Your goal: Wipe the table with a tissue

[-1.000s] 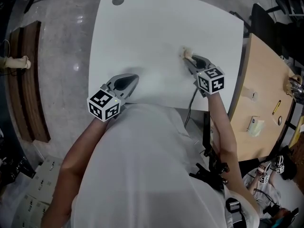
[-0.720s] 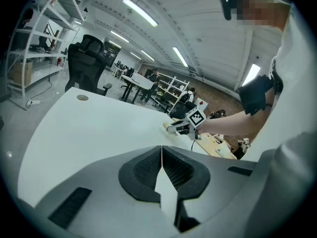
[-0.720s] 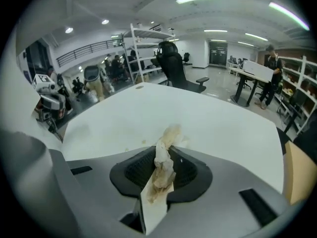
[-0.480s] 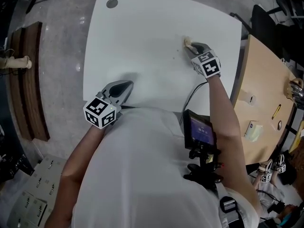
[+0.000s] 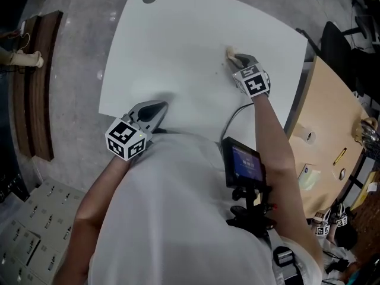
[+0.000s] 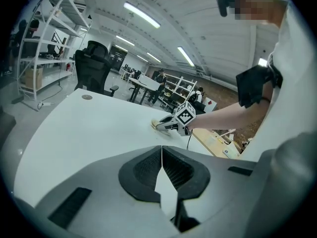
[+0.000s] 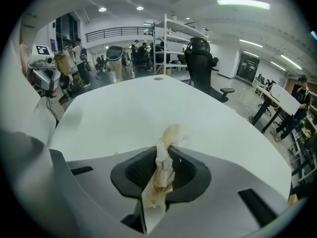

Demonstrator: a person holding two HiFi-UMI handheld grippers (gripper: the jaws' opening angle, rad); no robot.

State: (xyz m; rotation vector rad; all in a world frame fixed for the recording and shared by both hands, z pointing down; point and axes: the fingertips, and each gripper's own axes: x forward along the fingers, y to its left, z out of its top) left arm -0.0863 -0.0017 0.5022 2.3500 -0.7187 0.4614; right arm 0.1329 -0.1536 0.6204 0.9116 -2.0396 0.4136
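I am pinching the tissue (image 7: 162, 172) between the jaws of the right gripper (image 5: 233, 56), and those jaws have just been closing tighter on it. It is crumpled into a narrow wad, and its tip is sticking out past the jaws and touching the white table (image 5: 178, 34) toward the right side of the top, near the far right edge.

I am keeping the left gripper (image 5: 155, 107) at the near edge of the table, well apart from the right one. Its 2 jaws are pressed together with nothing between them, so it is taking no part in the wiping.

I am judging the job to be under way, not finished. The tissue is looking yellowish-brown and soiled, which suggests it has already taken something up. In the right gripper view, 1 small yellowish speck (image 7: 115, 153) is lying on the table just beside the jaws, so this patch is probably needing another pass. The rest of the top is looking clean and bare in all 3 views, though I cannot tell how much of it has been wiped.
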